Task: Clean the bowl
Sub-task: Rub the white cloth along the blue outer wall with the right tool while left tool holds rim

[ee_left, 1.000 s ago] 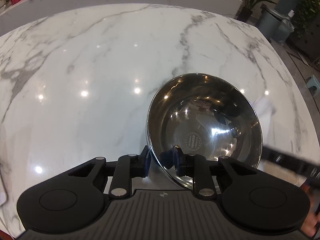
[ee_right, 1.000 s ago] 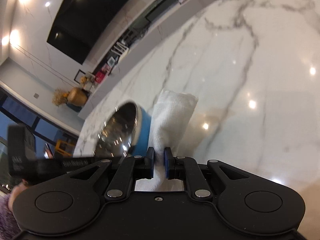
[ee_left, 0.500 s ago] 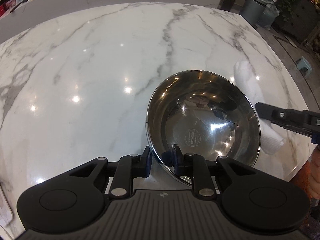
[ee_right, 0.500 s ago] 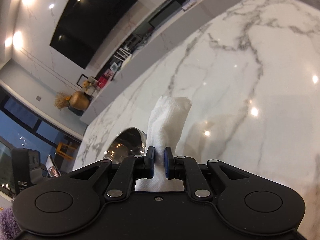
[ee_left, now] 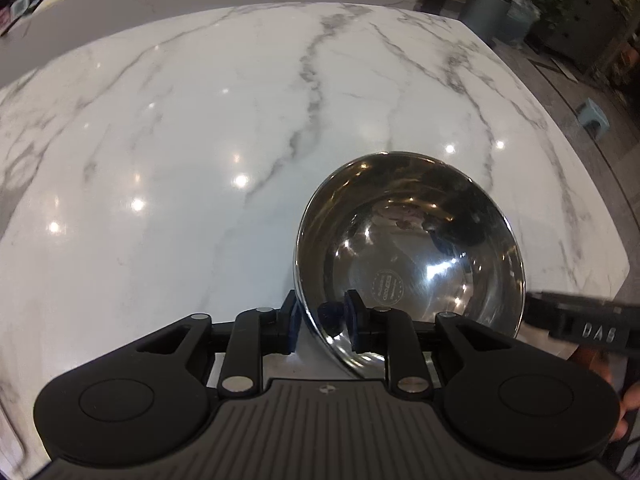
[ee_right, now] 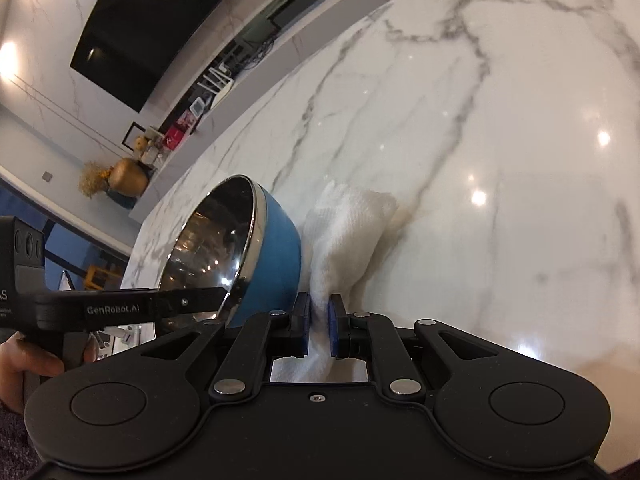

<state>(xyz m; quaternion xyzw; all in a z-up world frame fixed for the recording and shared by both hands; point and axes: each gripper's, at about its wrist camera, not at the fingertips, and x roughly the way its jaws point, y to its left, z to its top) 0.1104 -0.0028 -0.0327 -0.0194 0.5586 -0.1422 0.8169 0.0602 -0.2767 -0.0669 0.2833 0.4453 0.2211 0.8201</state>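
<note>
In the left wrist view, a steel bowl [ee_left: 412, 248] is seen tilted on its side above a white marble table [ee_left: 200, 140], its open mouth turned toward the camera. Nothing is held inside it; only reflections of lights and a round printed stamp on its bottom are visible on the polished inner wall. The bowl's rim is clamped by the left gripper [ee_left: 322, 320], one blue pad set outside the wall and the other inside. At the right edge, part of the right gripper [ee_left: 584, 326] is seen just beside the bowl, though its jaws are not shown there.

In the right wrist view, the bowl [ee_right: 240, 248] is seen from the side: the outer wall is blue, the rim is a bright metal band, and the inside is mirror-like. It stands tilted on the table [ee_right: 480, 140]. A white cloth [ee_right: 344, 228] is pinched between the closed pads of the right gripper [ee_right: 319, 326] and lies just beside the bowl's blue wall; whether the two touch cannot be told. The left gripper [ee_right: 192, 300] is seen reaching in from the left to the bowl's rim.
</note>
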